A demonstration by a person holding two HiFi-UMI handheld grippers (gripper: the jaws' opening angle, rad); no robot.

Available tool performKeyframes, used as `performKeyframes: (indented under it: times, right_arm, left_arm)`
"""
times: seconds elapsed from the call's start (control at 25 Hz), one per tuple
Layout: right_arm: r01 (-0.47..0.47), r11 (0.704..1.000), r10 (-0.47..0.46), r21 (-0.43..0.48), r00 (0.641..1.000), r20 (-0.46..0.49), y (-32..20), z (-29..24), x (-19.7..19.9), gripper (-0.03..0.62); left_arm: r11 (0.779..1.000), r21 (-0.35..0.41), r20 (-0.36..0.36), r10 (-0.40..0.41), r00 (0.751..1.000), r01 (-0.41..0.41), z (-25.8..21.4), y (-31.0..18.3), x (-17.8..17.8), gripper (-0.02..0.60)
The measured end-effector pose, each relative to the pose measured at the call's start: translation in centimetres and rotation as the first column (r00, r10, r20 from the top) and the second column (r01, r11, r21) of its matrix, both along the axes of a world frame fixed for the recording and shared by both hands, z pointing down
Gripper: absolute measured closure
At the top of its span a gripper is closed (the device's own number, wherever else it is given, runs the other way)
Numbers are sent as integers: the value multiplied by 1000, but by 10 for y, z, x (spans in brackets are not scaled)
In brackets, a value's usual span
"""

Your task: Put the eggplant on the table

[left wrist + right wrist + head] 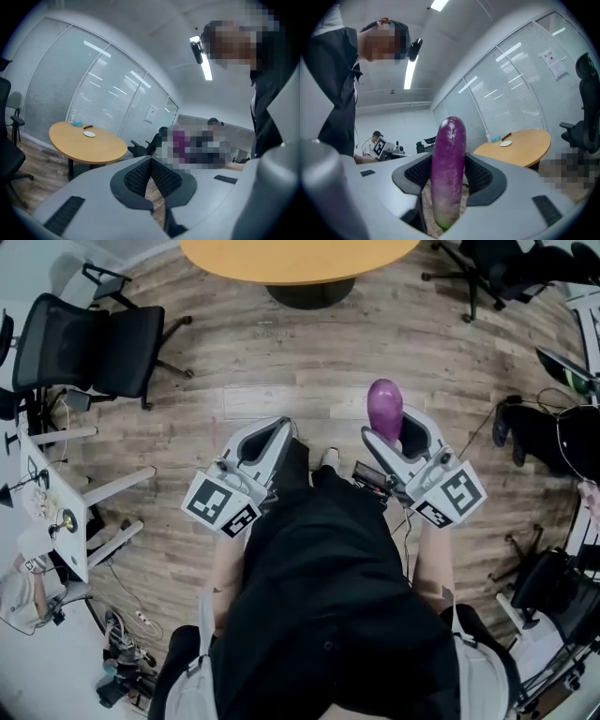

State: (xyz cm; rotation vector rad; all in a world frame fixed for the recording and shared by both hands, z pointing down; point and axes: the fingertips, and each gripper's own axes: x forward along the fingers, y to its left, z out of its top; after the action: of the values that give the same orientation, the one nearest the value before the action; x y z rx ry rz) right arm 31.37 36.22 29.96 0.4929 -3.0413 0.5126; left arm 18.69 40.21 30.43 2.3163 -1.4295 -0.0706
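A purple eggplant (pixel 448 168) stands upright between the black pads of my right gripper (pixel 449 180), which is shut on it. In the head view the eggplant (pixel 384 409) sticks out of the right gripper (pixel 401 439) above the wood floor. The round wooden table (pixel 298 259) lies ahead at the top of the head view, well beyond both grippers. The same table (pixel 516 146) shows at the right gripper view's right. My left gripper (pixel 272 442) is held beside it, its jaws shut together with nothing between them (pixel 151 180).
A black office chair (pixel 94 343) stands at the left, more chairs (pixel 506 268) at the upper right. A white desk (pixel 47 502) is at the far left, cables and gear (pixel 553 437) at the right. On the table (pixel 86 140) lie a small white disc (pixel 89 134) and dark items.
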Motion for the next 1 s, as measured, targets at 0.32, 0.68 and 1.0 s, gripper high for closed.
performKeyframes:
  times: [0.32, 0.68, 1.0]
  right_arm:
    - [3, 1000, -3, 8, 1000, -3, -40, -4, -43, 376]
    - [-15, 998, 16, 60, 1000, -8, -101, -24, -118, 376]
    - [-46, 998, 47, 50, 999, -19, -144, -24, -185, 376]
  left_arm:
    - [999, 31, 12, 21, 1000, -21, 2, -46, -37, 574]
    - [994, 81, 57, 68, 996, -73, -13, -111, -108, 574]
    - [993, 81, 57, 82, 995, -87, -10, -152, -184, 574]
